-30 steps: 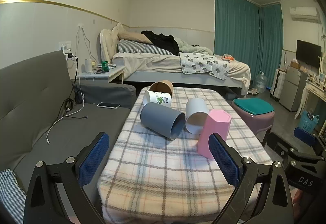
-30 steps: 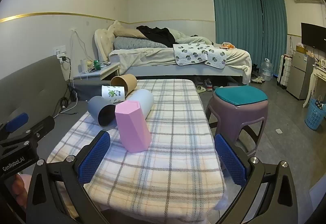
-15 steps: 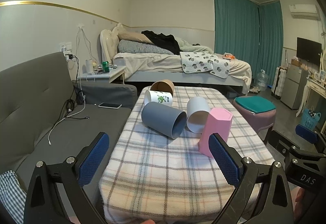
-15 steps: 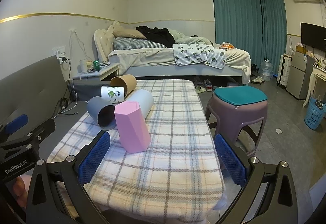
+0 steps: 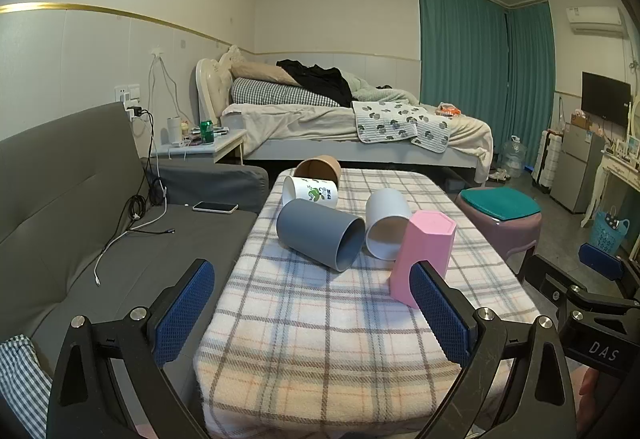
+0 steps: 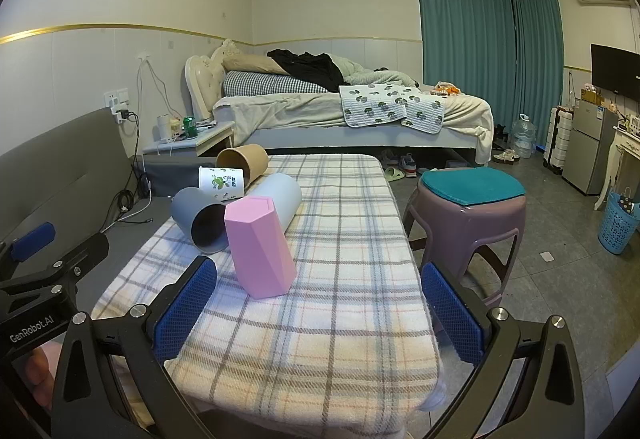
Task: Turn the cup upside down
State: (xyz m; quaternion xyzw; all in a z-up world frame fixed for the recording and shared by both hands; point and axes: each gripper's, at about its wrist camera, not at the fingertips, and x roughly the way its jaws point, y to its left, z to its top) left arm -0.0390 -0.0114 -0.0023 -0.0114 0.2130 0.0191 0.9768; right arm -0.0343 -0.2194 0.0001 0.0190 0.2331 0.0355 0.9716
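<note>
A pink faceted cup (image 5: 424, 255) (image 6: 258, 247) stands with its closed end up on the plaid-covered table (image 5: 320, 319) (image 6: 340, 279). Behind it lie on their sides a grey cup (image 5: 320, 239) (image 6: 200, 219), a pale cup (image 5: 386, 223) (image 6: 280, 199), a white printed cup (image 5: 310, 191) (image 6: 222, 181) and a brown cup (image 5: 318, 169) (image 6: 244, 161). My left gripper (image 5: 312, 315) is open and empty over the table's near end. My right gripper (image 6: 320, 307) is open and empty, just short of the pink cup.
A grey sofa (image 5: 80, 199) with a phone (image 5: 215, 207) and cables runs along the table's left side. A purple stool with a teal cushion (image 6: 472, 199) stands to the right. A bed (image 5: 352, 127) lies beyond the table.
Both grippers have shifted very slightly; the left view moved a little to the left. The cups have not moved and both grippers stay open.
</note>
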